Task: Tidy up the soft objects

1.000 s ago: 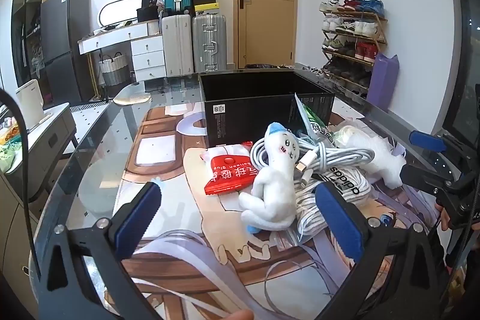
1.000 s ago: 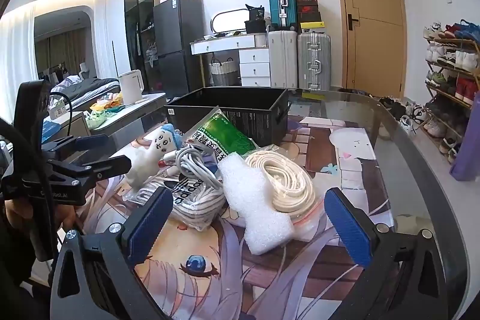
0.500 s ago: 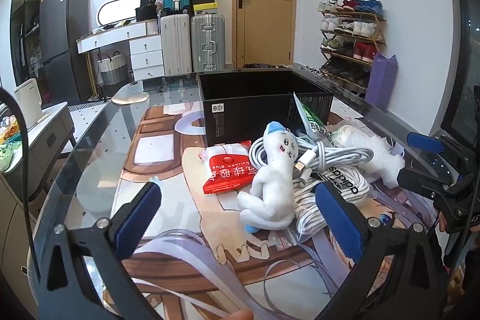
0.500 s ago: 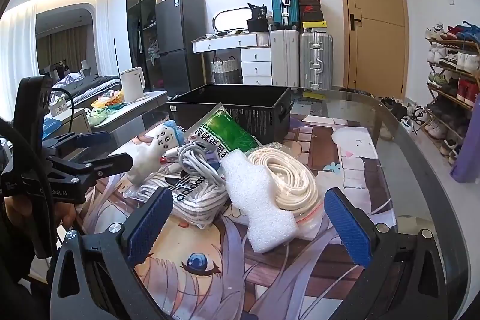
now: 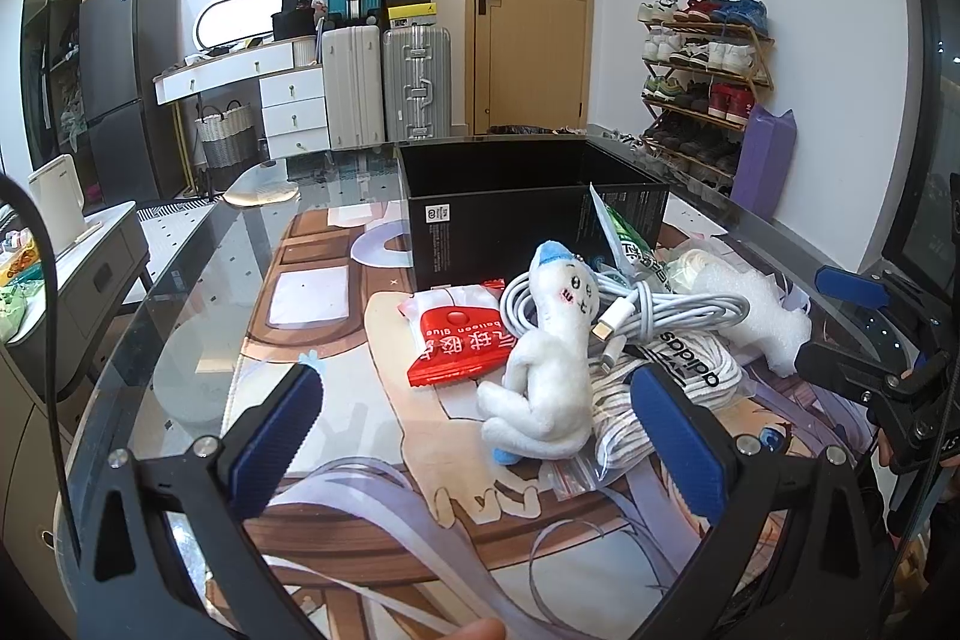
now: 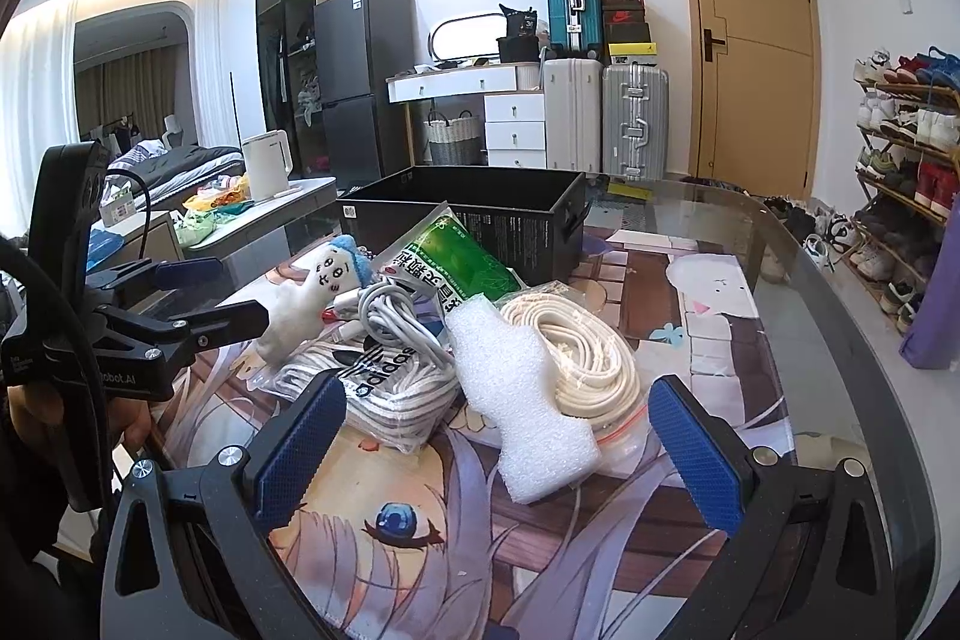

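Observation:
A pile of soft things lies on the glass table in front of a black box (image 5: pixel 528 214), also in the right wrist view (image 6: pixel 480 214). A white plush doll (image 5: pixel 549 364) with a blue cap lies nearest my open left gripper (image 5: pixel 480 436), which hovers just short of it. Around it are a red packet (image 5: pixel 459 346), a coiled white cable (image 5: pixel 648 307), a bagged adidas rope (image 6: pixel 384 382), a green packet (image 6: pixel 462 262), a white foam piece (image 6: pixel 522 400) and a bagged cream rope (image 6: pixel 582 352). My right gripper (image 6: pixel 498 454) is open, just before the foam.
An anime-print mat (image 6: pixel 420 526) covers the table under the glass. The table's rounded edge (image 6: pixel 852 340) runs at right. A shoe rack (image 5: pixel 702 76), suitcases (image 5: pixel 384 82), a white dresser (image 6: pixel 498 112) and a side counter with a kettle (image 6: pixel 267 163) stand around the room.
Both grippers have crept slightly closer to the pile. Both stay open and nothing on the table has moved.

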Action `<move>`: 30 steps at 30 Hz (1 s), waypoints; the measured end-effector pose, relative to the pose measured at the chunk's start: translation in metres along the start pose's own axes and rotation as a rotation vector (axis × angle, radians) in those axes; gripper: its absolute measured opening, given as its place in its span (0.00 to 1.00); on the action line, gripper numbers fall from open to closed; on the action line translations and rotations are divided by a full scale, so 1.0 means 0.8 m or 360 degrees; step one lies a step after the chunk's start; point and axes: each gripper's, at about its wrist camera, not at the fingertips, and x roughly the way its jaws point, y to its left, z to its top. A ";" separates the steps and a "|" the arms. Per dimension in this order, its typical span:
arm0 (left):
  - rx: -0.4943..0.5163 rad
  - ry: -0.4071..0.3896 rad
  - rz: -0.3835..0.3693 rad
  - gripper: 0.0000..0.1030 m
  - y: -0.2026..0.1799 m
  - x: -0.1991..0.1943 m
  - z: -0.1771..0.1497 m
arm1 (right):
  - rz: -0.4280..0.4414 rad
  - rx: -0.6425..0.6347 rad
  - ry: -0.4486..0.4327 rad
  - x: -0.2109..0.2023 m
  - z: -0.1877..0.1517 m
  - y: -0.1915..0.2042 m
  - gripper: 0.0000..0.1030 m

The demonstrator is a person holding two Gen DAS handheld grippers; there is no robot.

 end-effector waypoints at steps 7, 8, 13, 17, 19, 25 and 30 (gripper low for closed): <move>0.0000 0.0001 0.0000 1.00 0.000 0.000 0.000 | 0.0001 -0.0002 0.0003 0.000 0.000 0.001 1.00; 0.0000 0.0000 0.0001 1.00 0.000 0.000 0.000 | 0.0001 -0.0003 0.0003 -0.001 -0.001 0.002 1.00; -0.0001 -0.0001 0.0000 1.00 0.000 0.000 0.000 | -0.0003 -0.0003 0.0005 0.000 -0.001 0.002 1.00; -0.0001 -0.0001 0.0008 1.00 0.001 0.000 -0.002 | -0.0006 -0.0003 0.0012 0.003 -0.002 0.002 1.00; -0.0005 0.0003 0.0013 1.00 0.002 0.002 -0.003 | -0.0002 0.0000 0.0014 0.003 -0.003 0.002 1.00; 0.0000 0.0008 0.0016 1.00 0.002 0.004 -0.004 | 0.0000 0.0028 0.0025 0.004 0.000 -0.005 1.00; 0.0001 0.0014 0.0023 1.00 0.000 0.004 -0.003 | -0.0011 0.0034 0.0045 0.006 0.004 -0.009 1.00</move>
